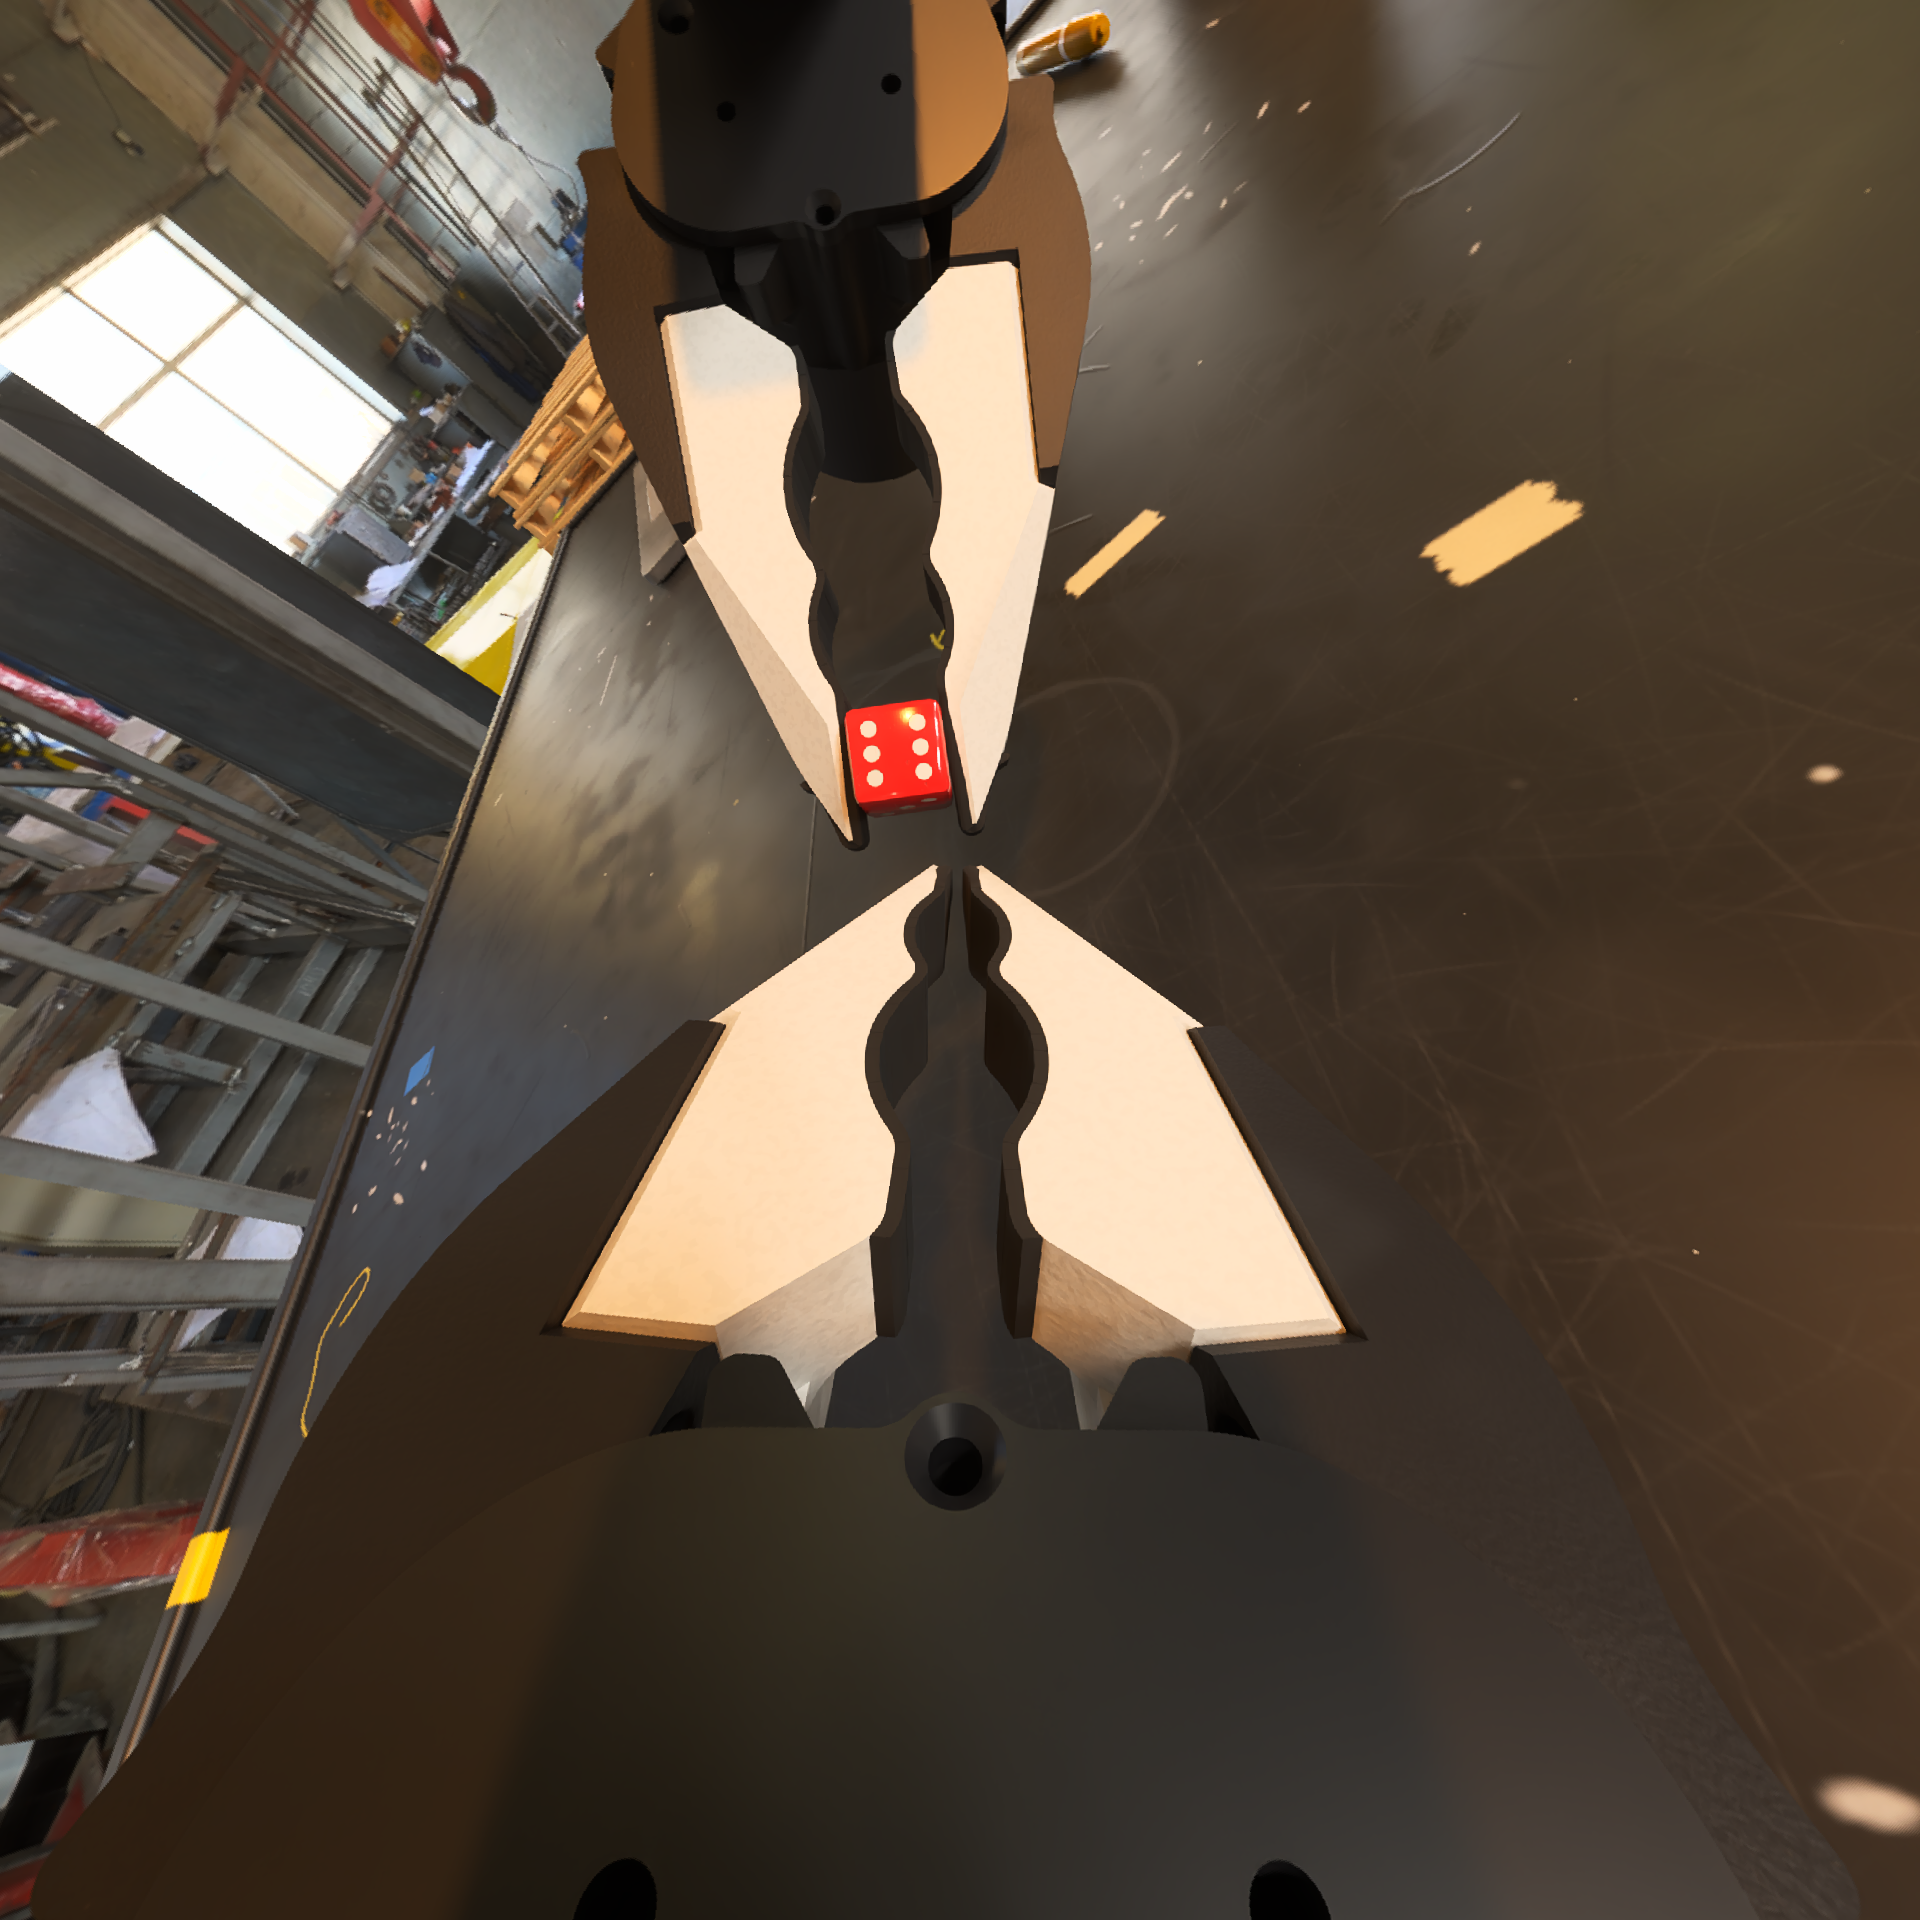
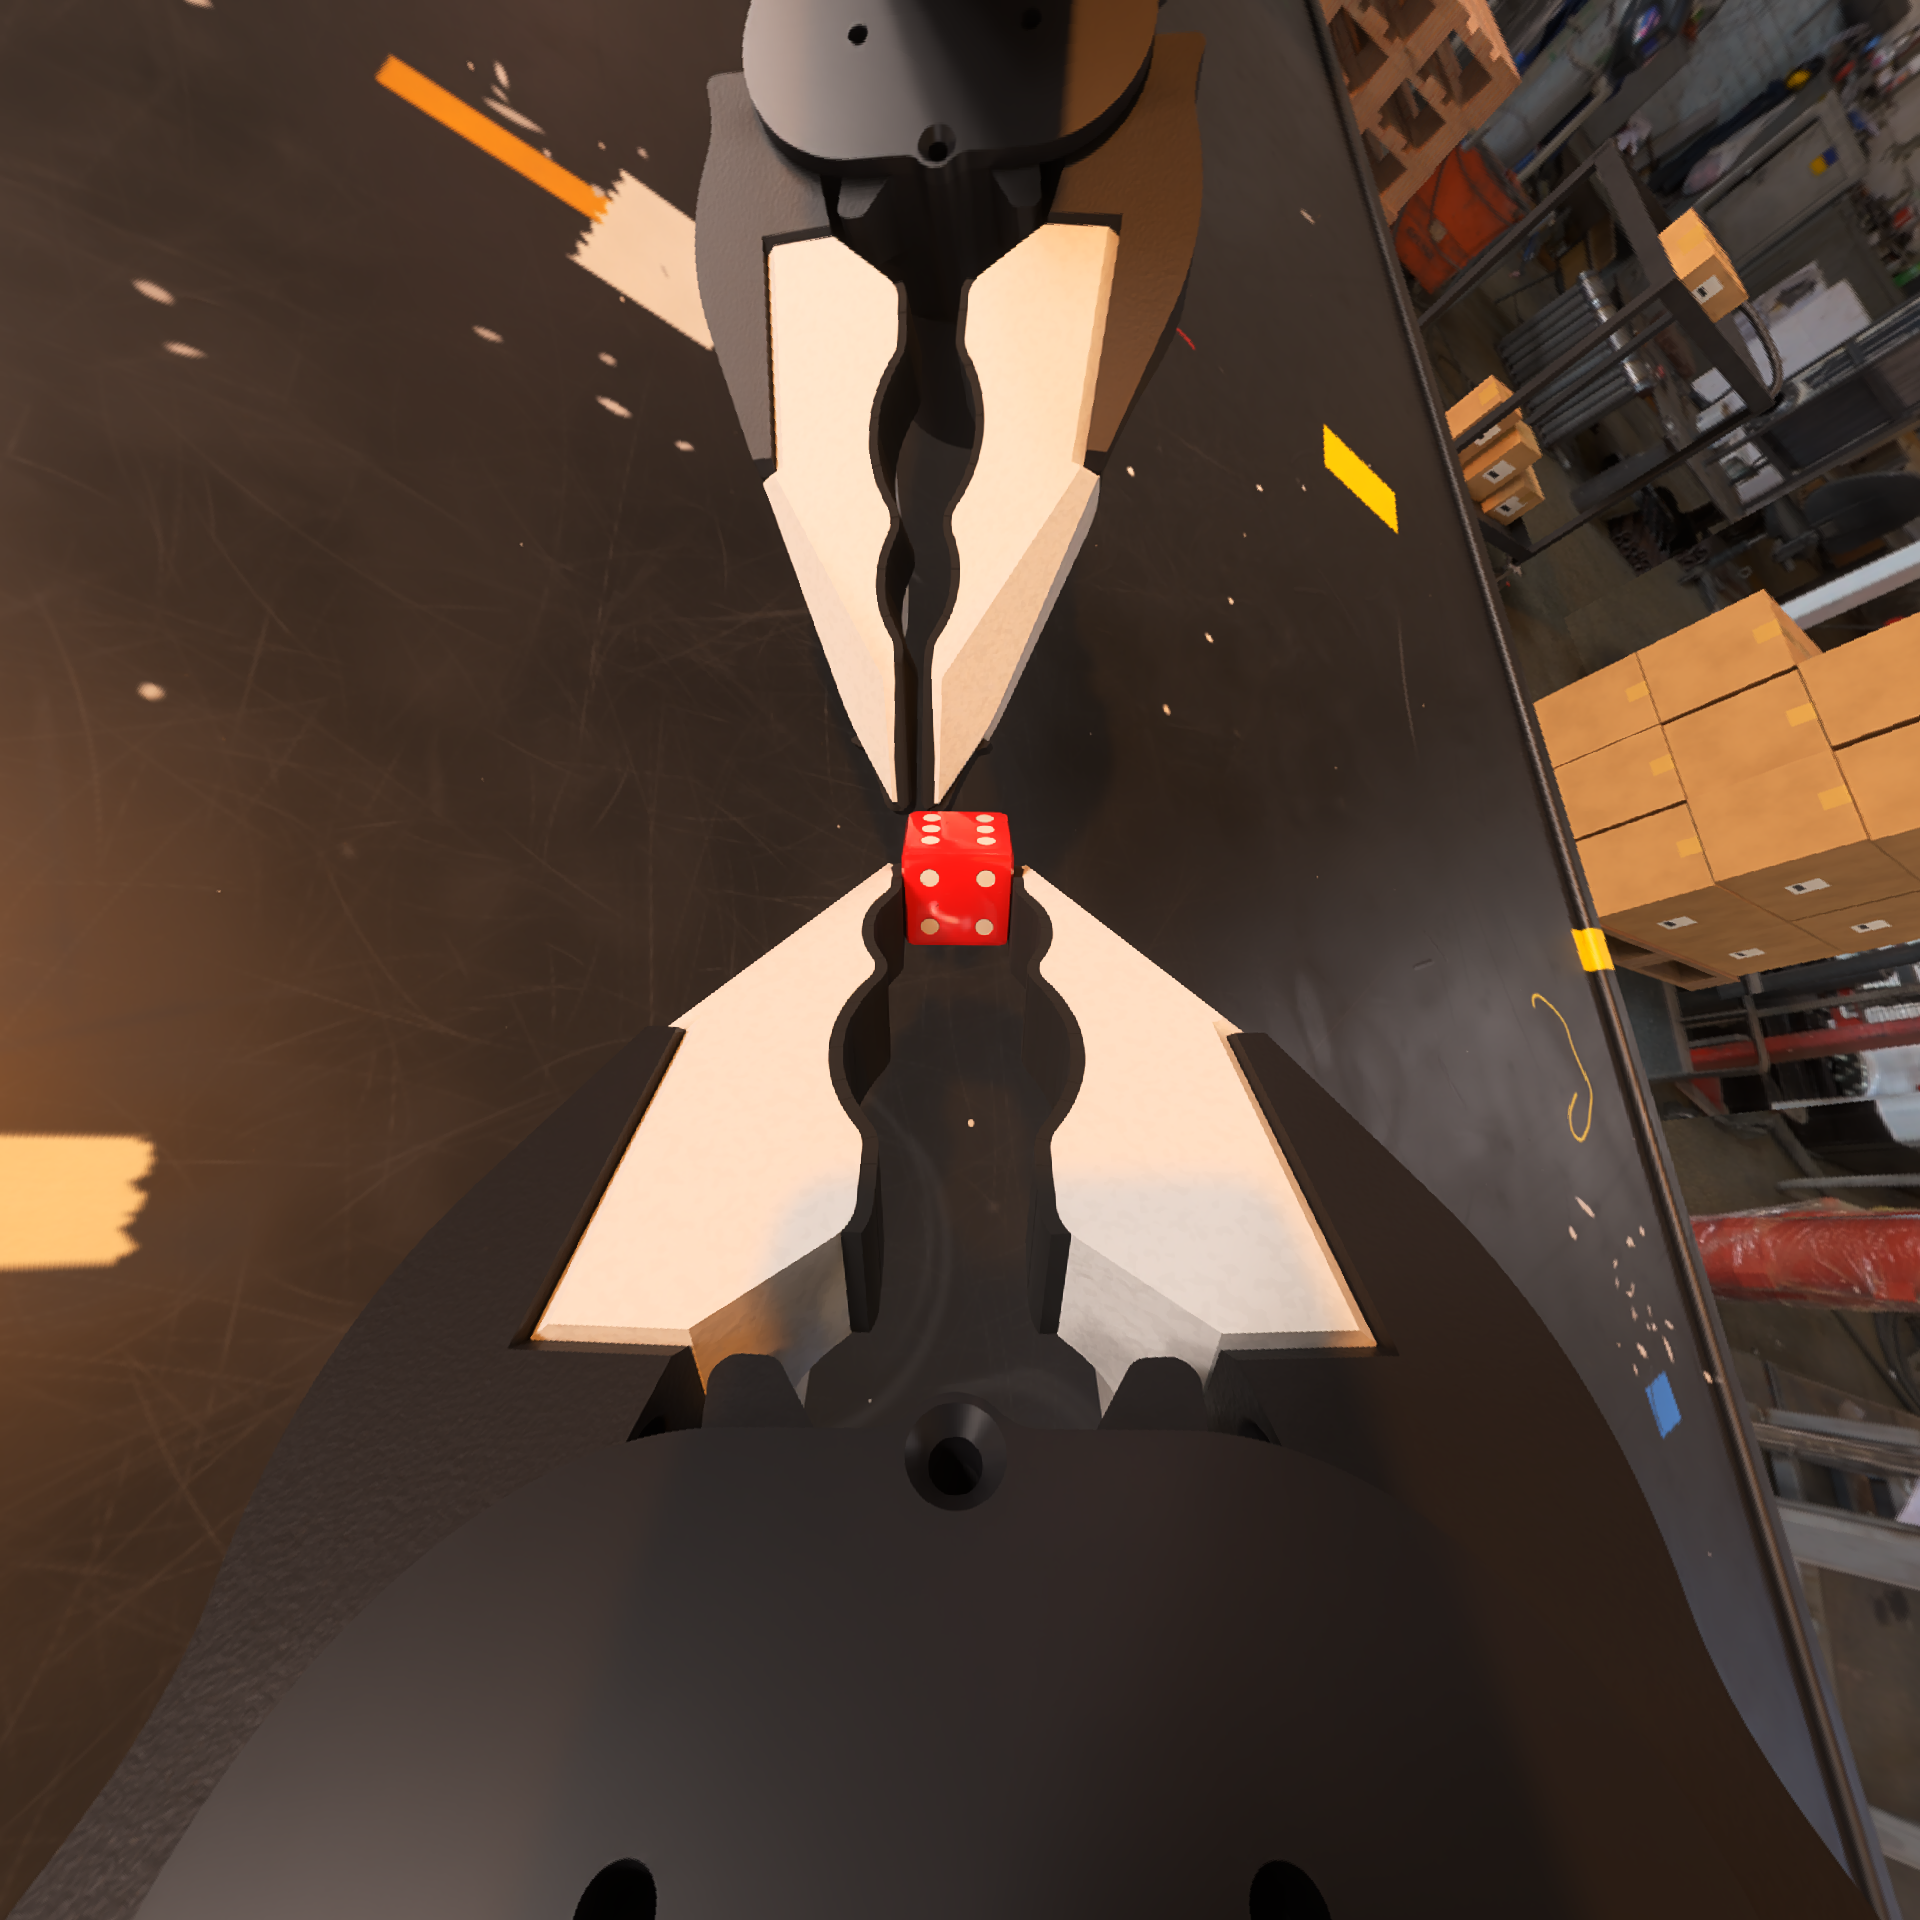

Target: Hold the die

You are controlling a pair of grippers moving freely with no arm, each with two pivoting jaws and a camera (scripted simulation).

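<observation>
The right tongs (image 2: 958,883) clamp the red die (image 2: 957,879) at their tips above the dark scratched surface (image 2: 312,727). Facing them, the left tongs (image 1: 957,871) are pinched together on nothing, tips just beside the die.

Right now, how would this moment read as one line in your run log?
die: red, clamped between fingertips | right hand-held gripper: shut on die | left hand-held gripper: shut, empty, tips facing die | table: dark, scratched

My left camera looked along my closed fingers at the die (image 1: 898,755) from close range, over the dark table (image 1: 1455,935). My right camera faced it from the opposite side, nearer still. Both views shared the die.
</observation>
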